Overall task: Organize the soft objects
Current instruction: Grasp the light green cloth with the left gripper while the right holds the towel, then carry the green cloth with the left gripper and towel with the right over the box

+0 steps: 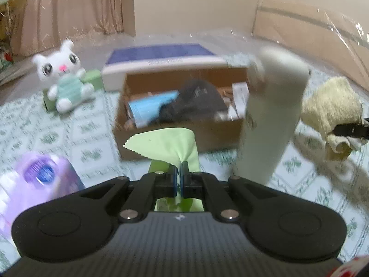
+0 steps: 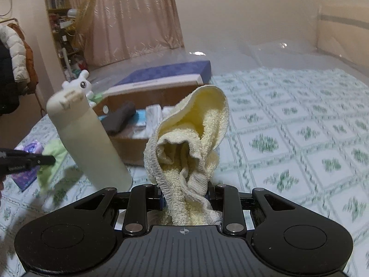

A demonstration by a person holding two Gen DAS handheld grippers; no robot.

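Before the open cardboard box [image 1: 180, 136] at twelve o'clock, my left gripper [image 1: 178, 173] jaws pinch the green cloth [image 1: 166, 143] and my right gripper [image 2: 185, 198] jaws clamp the yellow towel [image 2: 191, 138], both lifted for dropping in.

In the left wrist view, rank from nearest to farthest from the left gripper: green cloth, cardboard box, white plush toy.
1. Green cloth: pinched in the left gripper.
2. Cardboard box: just ahead, centre.
3. White plush toy: far left, behind.

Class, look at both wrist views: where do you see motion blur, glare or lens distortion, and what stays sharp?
Left wrist view: the purple pack and cream bottle smear with blur; the left gripper on the green cloth stays sharp. Right wrist view: the bedspread streaks, plastic sheeting glints, edges curve, yellow towel crisp.
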